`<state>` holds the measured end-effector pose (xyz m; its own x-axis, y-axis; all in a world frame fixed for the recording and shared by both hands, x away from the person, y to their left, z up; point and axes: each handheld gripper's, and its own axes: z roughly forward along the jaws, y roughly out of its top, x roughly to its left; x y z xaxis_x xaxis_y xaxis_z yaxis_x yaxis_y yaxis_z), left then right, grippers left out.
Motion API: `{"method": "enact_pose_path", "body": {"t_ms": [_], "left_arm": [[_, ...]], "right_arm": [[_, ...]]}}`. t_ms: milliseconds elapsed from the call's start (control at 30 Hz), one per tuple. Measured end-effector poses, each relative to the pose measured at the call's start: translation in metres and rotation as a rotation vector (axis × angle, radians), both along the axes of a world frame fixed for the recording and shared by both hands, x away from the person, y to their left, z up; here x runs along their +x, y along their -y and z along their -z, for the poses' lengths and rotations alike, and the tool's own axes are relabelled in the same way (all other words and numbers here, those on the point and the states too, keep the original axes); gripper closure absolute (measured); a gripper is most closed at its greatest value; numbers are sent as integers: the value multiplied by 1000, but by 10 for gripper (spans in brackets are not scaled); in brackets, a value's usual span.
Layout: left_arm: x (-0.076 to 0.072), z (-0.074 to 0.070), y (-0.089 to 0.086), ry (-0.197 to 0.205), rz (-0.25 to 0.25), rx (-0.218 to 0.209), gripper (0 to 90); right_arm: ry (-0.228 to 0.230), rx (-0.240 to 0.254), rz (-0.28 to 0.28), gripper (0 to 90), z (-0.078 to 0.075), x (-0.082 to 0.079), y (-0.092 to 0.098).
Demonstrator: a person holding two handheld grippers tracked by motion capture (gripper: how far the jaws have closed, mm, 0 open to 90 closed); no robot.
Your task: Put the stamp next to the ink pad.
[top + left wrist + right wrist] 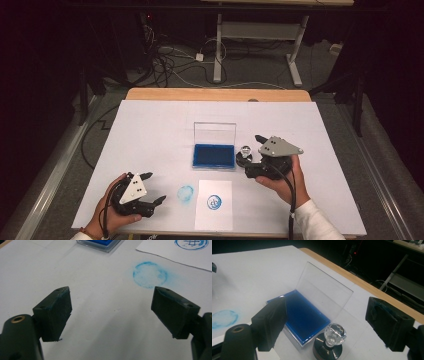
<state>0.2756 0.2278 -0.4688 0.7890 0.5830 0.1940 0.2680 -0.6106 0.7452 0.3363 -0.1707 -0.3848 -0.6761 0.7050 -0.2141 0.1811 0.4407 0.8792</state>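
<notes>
On the white-covered table a round stamp with a black base and a clear faceted knob stands upright just to the right of an open ink pad case, close enough that I cannot tell whether the two touch. The case holds a deep blue ink pad that fills its tray, and its clear lid stands up along the far edge. The right gripper hovers just to the near right of the stamp with its jaws spread wide and nothing between them; in the right gripper view the stamp sits low between the two jaws, with the ink pad case beyond it on the left. Nearer the person lies a white sheet of paper bearing a round blue stamp print, and just left of it a smudged blue ring marks the table cover itself. The left gripper rests at the near left, well apart from the stamp, its jaws likewise wide and empty, pointing toward the smudged ring. Past the far edge of the table, cables trail over the floor beside a desk frame.
</notes>
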Motion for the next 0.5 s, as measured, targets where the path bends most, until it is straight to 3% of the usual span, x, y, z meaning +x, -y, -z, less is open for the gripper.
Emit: {"method": "enact_pose_path", "body": {"t_ms": [500], "left_arm": [[1, 1, 1, -5, 0, 4, 165]], "right_arm": [[12, -10, -1, 190, -5, -14, 9]]}}
